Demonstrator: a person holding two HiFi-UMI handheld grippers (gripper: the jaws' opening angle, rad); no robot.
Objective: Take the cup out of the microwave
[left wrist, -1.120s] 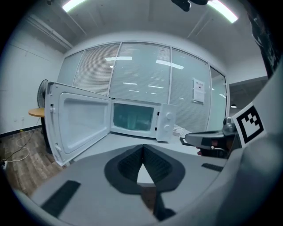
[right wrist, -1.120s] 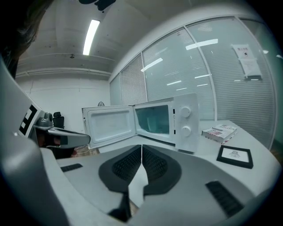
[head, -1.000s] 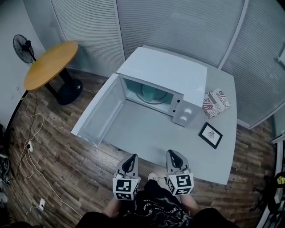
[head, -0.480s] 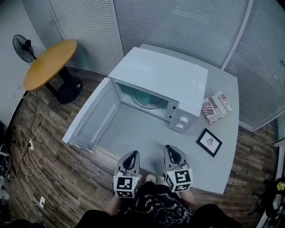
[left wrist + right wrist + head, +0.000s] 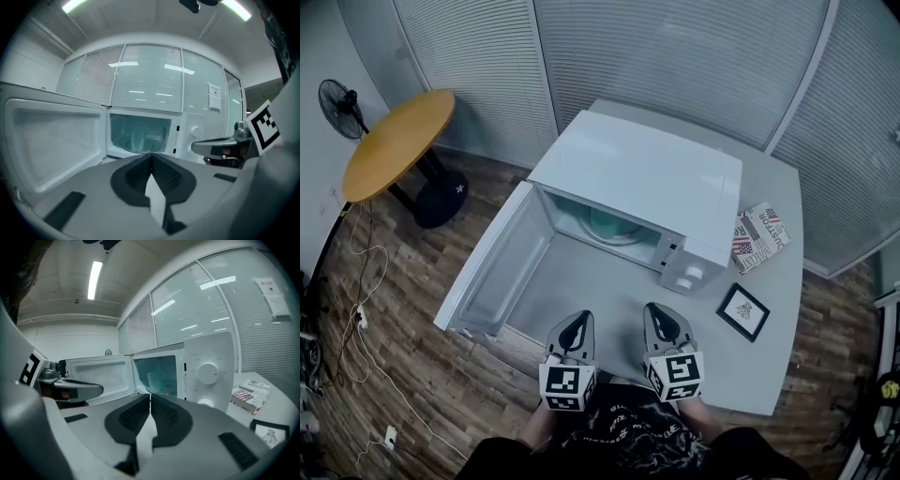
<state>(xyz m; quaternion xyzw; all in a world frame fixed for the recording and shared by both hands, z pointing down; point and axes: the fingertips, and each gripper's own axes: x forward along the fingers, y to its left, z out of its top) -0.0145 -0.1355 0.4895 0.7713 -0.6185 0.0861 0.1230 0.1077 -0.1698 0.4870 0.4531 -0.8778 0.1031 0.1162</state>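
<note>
You've brought both grippers forward. The left gripper point(image 5: 577, 321) and the right gripper point(image 5: 657, 312) now reach further over the desk's point(image 5: 766, 361) near edge than 1 second ago, when their tips barely crossed it. The gap between the 2 grippers and the open microwave door point(image 5: 499, 277), and the microwave's point(image 5: 647, 178) front, has shrunk.

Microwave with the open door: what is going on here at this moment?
A person holds a gripper in each hand before the white microwave on the grey table. Its door stands open to the left, and the clear cup sits inside, untouched. The left gripper and the right gripper are both shut, empty, and short of the opening.
</note>
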